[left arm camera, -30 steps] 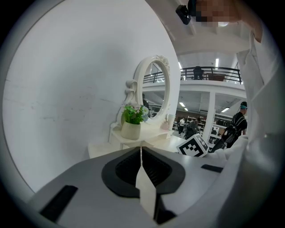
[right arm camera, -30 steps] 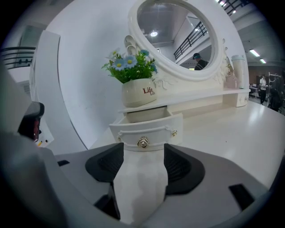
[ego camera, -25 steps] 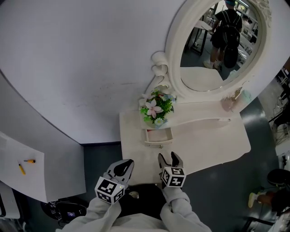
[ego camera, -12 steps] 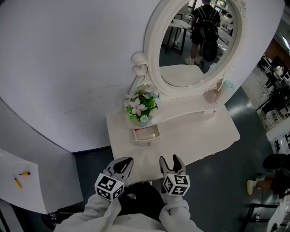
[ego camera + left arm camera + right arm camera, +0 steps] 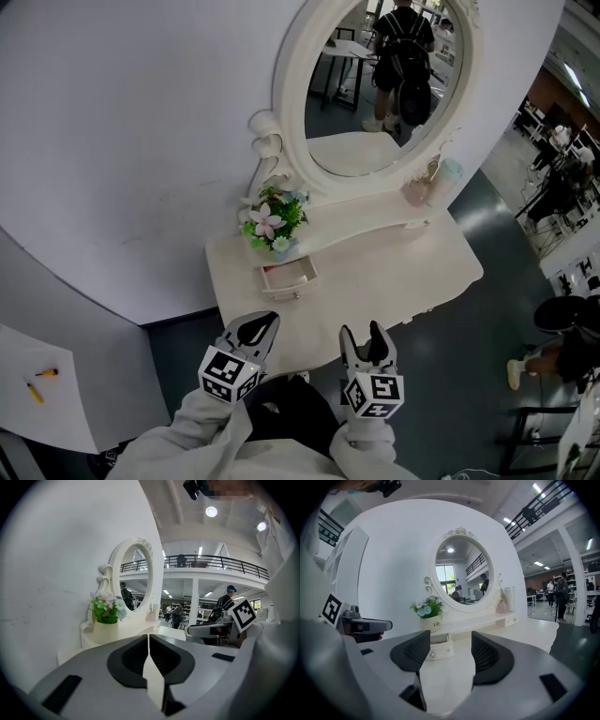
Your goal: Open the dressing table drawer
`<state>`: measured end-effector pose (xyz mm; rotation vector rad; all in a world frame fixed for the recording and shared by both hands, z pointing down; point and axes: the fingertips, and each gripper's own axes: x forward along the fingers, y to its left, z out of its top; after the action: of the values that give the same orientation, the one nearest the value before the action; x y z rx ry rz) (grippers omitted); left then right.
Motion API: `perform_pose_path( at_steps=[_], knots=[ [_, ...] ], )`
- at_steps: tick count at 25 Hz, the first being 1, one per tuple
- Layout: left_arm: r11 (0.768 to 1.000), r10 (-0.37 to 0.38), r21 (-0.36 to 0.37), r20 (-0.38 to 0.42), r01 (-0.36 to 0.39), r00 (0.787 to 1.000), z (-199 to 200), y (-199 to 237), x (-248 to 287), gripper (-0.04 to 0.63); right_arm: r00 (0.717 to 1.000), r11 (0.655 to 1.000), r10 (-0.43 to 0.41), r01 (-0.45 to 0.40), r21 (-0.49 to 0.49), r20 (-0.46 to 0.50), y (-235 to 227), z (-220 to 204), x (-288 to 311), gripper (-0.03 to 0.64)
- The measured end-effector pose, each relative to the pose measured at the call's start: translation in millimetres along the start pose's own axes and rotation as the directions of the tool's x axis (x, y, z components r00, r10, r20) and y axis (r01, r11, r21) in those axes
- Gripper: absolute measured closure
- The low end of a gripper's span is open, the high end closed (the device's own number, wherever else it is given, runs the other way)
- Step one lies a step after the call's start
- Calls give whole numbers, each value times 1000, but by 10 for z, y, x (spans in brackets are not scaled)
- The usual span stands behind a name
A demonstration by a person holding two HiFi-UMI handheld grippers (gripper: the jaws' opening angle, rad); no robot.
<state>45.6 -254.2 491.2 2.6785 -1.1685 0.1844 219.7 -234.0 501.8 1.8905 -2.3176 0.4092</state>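
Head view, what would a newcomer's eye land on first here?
The big oval mirror in its ornate white frame, rising from the back of the white dressing table. Next, the pot of flowers at the table's left, with a small drawer pulled out under it. In front, the left gripper is shut, the right gripper open.

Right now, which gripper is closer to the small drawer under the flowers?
Left. The left gripper hovers in front of the drawer, slightly to its left; the right gripper is farther back, off to its right.
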Motion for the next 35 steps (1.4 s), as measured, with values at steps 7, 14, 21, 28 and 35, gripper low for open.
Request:
perform_pose_path(
  at_steps=[7, 14, 21, 28, 35],
  knots=[
    [1000, -11, 26, 45, 10, 999, 205, -15, 139, 571, 997, 1000, -20, 21, -12, 75, -60, 239, -167, 345],
    [999, -35, 28, 62, 33, 997, 253, -119, 208, 571, 989, 996, -76, 80, -26, 125, -154, 286, -291, 561],
    [999, -48, 25, 53, 46, 997, 228, -174, 203, 571, 988, 994, -104, 107, -24, 112, -202, 236, -333, 578],
    [998, -51, 27, 43, 50, 998, 196, -197, 202, 571, 989, 992, -121, 124, -27, 85, -222, 191, -323, 580],
    [998, -56, 24, 37, 55, 998, 160, -210, 194, 571, 989, 992, -122, 124, -22, 81, -218, 158, -328, 580]
  ],
)
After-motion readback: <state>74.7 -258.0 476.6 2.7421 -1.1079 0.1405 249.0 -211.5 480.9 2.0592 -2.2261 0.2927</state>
